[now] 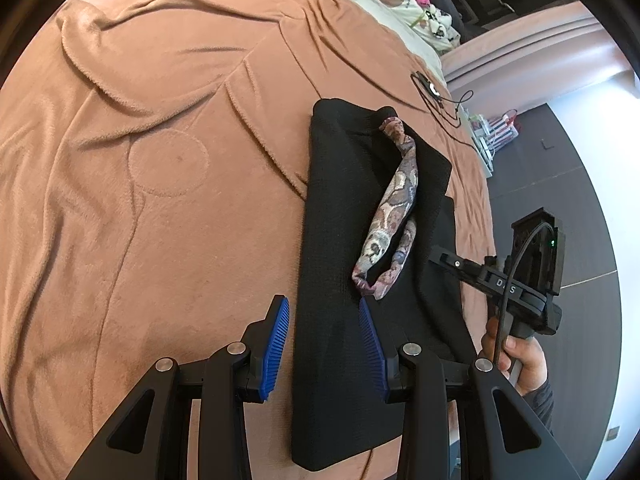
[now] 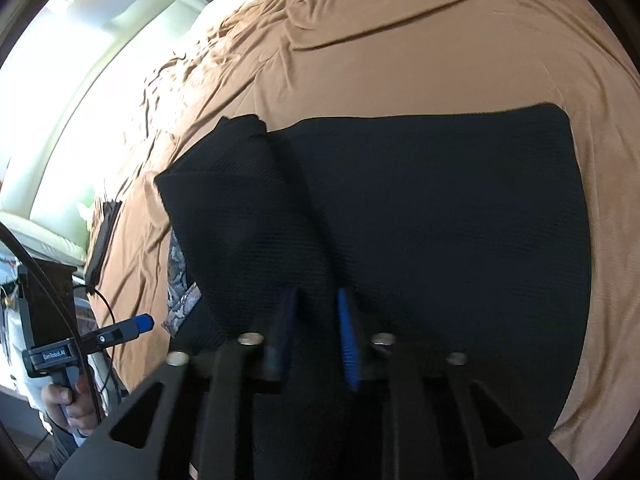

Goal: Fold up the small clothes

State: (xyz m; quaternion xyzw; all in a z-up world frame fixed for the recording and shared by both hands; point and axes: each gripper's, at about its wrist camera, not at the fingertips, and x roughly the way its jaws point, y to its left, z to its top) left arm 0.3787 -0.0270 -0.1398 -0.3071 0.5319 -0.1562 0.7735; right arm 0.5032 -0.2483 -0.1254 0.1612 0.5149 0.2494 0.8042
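While the black knit garment (image 1: 352,280) runs lengthwise straight ahead on the tan bedspread (image 1: 160,160), my left gripper (image 1: 324,340) hangs half-open and empty astride its near edge, and my right gripper (image 2: 316,336), jaws narrowed over a raised fold, may be pinching it, though I cannot tell.

Matt black ribbed-knit garment (image 1: 340,240), silky patterned cloth band (image 1: 394,216), plush brown fleece blanket (image 1: 160,160).

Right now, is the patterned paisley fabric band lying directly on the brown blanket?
No, the patterned paisley fabric band lies on the black knit garment.
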